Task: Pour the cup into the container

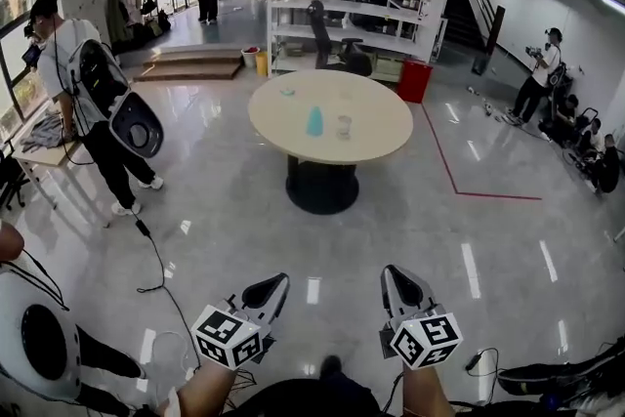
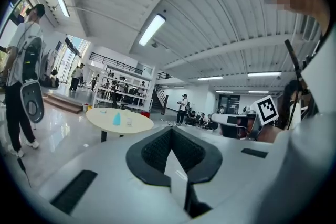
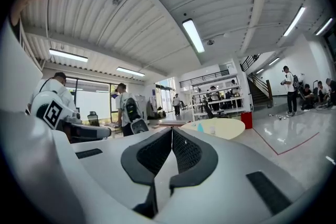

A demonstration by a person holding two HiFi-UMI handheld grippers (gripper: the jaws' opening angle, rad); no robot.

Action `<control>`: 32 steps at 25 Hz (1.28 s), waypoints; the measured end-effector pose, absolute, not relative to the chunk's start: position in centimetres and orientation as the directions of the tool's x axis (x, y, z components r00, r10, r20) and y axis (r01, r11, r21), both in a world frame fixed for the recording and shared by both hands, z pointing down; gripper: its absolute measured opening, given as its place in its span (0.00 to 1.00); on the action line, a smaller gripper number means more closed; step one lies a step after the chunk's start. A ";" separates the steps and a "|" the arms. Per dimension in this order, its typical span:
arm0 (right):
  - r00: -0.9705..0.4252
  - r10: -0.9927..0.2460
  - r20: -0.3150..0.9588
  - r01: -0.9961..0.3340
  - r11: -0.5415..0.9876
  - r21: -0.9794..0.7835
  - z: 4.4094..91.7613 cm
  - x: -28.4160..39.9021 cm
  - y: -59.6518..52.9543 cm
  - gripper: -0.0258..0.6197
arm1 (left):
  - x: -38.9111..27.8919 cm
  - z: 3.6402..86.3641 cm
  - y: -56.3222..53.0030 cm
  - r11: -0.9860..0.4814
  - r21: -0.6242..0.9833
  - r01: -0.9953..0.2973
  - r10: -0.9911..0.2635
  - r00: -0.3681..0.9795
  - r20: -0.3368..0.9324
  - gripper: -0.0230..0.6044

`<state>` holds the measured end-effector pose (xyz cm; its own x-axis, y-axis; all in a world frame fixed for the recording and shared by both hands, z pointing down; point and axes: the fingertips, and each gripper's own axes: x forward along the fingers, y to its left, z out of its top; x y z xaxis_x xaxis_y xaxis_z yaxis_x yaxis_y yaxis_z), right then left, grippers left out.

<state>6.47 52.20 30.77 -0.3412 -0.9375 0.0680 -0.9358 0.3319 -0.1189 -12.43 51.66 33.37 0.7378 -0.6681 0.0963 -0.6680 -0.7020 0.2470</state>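
Observation:
A round cream table [image 1: 371,134] stands several steps ahead on the glossy floor. On it are a light-blue cup [image 1: 314,121] and a clear container [image 1: 344,126] side by side, with a small blue thing [image 1: 287,93] farther back. My left gripper [image 1: 277,284] and right gripper [image 1: 393,276] hang low near my body, far short of the table, both shut with nothing between the jaws. The left gripper view shows the table [image 2: 137,123] and cup [image 2: 116,119] small and far off. In the right gripper view the table [image 3: 231,127] and cup [image 3: 200,127] are also distant.
A person with a backpack rig [image 1: 98,98] stands left of the table by a small desk [image 1: 44,151]. A cable [image 1: 156,264] trails on the floor. White shelving [image 1: 342,5] and a red bin [image 1: 414,79] stand behind the table. Red floor tape [image 1: 459,190] and seated people [image 1: 586,146] are at right.

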 end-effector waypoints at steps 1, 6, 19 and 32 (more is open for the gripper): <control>-0.347 -0.935 0.069 -0.933 0.337 -0.127 30.7 7.4 51.0 0.05 | -11.7 33.2 50.5 -0.696 0.251 -0.672 -0.673 0.733 0.099 0.04; -0.395 -0.916 0.072 -0.916 0.387 -0.103 29.8 10.6 46.7 0.05 | -8.7 32.7 46.4 -0.663 0.252 -0.704 -0.704 0.702 0.107 0.04; -0.392 -0.915 0.090 -0.917 0.382 -0.112 32.0 14.6 27.4 0.05 | -4.4 34.4 26.9 -0.657 0.245 -0.713 -0.713 0.693 0.107 0.04; -0.293 -0.949 0.114 -0.952 0.280 -0.120 33.1 12.5 9.4 0.05 | -6.7 34.7 6.9 -0.740 0.257 -0.622 -0.623 0.777 0.087 0.04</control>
